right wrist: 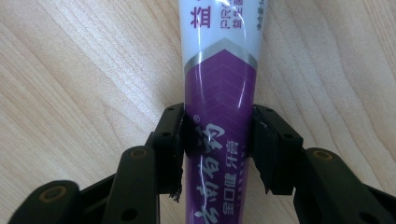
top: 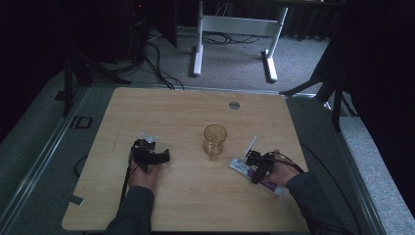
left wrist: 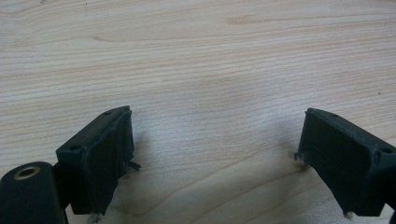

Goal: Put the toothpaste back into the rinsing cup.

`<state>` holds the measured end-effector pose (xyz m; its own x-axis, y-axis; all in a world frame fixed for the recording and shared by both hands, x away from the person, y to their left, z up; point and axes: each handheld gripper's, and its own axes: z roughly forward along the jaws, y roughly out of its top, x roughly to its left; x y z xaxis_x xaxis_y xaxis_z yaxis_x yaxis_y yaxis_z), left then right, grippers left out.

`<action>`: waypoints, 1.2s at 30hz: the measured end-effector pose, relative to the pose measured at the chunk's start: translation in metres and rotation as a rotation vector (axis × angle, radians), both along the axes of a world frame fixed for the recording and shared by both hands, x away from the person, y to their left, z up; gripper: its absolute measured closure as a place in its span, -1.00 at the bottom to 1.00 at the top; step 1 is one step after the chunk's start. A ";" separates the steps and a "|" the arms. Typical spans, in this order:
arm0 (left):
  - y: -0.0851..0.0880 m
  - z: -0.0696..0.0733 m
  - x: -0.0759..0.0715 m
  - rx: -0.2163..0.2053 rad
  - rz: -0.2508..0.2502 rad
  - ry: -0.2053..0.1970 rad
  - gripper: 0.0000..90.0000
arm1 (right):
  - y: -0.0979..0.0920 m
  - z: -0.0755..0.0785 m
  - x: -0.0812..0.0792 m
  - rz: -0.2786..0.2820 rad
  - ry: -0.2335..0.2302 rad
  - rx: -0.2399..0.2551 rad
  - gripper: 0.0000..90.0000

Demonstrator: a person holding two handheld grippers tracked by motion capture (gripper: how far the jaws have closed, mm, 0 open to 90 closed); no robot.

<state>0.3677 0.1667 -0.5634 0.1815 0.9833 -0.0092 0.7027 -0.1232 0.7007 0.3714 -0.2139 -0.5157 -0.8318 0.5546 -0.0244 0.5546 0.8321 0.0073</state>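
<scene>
Purple and white, the toothpaste tube (right wrist: 219, 121) is lying flat near the table's (top: 186, 105) right edge, and your right gripper (right wrist: 219, 149) is clamping its sides. Your left gripper (left wrist: 212, 154) is hovering wide apart, empty. Judging by this grasp, lifting cleanly beside the amber glass (top: 215, 141) comes next.

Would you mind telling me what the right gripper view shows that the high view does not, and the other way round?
The right gripper view alone shows the right gripper with its jaws pressed against both sides of the purple and white toothpaste tube, plus the tube's print. The high view alone shows the amber glass, the white toothbrush, the left gripper and the floor beyond. Both show the tube, the right gripper and the wooden table.
</scene>
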 end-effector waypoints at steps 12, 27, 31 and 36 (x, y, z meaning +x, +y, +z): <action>0.000 0.000 0.000 0.000 0.000 0.000 -0.77 | 0.000 -0.001 0.003 0.005 0.014 0.001 0.28; 0.000 0.000 0.000 0.000 0.000 0.000 -0.77 | -0.004 0.003 -0.002 0.016 -0.009 0.020 0.52; 0.000 0.000 0.000 0.000 0.000 0.000 -0.77 | -0.005 0.004 -0.003 0.017 -0.014 0.018 0.55; 0.000 0.000 0.000 0.000 0.000 0.000 -0.77 | -0.005 0.005 -0.005 0.015 -0.022 0.023 0.57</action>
